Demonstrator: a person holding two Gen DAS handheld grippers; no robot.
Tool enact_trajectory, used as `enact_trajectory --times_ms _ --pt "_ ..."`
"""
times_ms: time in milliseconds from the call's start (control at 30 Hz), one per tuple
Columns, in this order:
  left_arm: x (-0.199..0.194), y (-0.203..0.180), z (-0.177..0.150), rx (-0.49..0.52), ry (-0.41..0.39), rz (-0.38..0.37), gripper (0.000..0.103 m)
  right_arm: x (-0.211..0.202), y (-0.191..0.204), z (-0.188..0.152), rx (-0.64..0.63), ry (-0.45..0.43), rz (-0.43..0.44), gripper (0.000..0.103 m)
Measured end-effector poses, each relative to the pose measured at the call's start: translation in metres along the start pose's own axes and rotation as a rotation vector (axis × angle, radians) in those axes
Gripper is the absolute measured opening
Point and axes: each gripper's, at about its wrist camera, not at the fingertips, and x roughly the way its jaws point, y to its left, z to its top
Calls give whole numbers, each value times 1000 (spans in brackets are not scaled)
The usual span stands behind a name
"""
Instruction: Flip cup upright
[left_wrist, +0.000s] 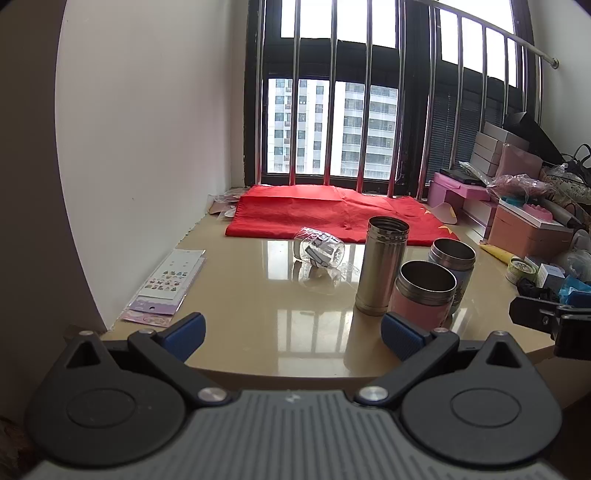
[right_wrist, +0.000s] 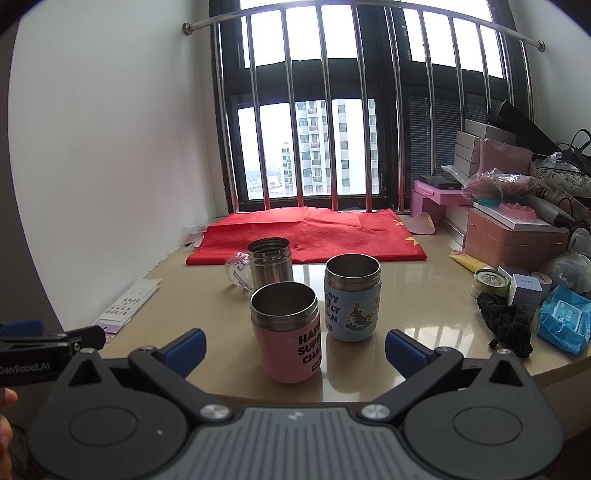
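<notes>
A clear glass mug (left_wrist: 320, 251) lies on its side on the beige table (left_wrist: 258, 306), left of and behind three upright cups. In the right wrist view only its handle end (right_wrist: 238, 272) shows behind the steel flask (right_wrist: 270, 264). The steel flask (left_wrist: 382, 269), pink cup (left_wrist: 424, 293) and blue cup (left_wrist: 453, 264) stand upright; the pink cup (right_wrist: 286, 332) and blue cup (right_wrist: 352, 297) are close in front of my right gripper (right_wrist: 294, 349). My left gripper (left_wrist: 292, 334) is open and empty at the table's near edge. My right gripper is open and empty.
A red flag (left_wrist: 332, 212) lies at the back by the barred window. Sticker sheets (left_wrist: 166, 286) lie at the left. Boxes, bags, a black cloth (right_wrist: 506, 323) and a blue wipes pack (right_wrist: 563, 319) crowd the right side.
</notes>
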Motion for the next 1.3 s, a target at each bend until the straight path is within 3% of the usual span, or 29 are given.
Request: enact_trajectory --times_ms 733,1300 --pt "7 0 6 4 -2 0 103 5 1 1 1 -4 12 103" --pt "91 19 50 -8 10 -1 103 87 6 42 23 8 55 103"
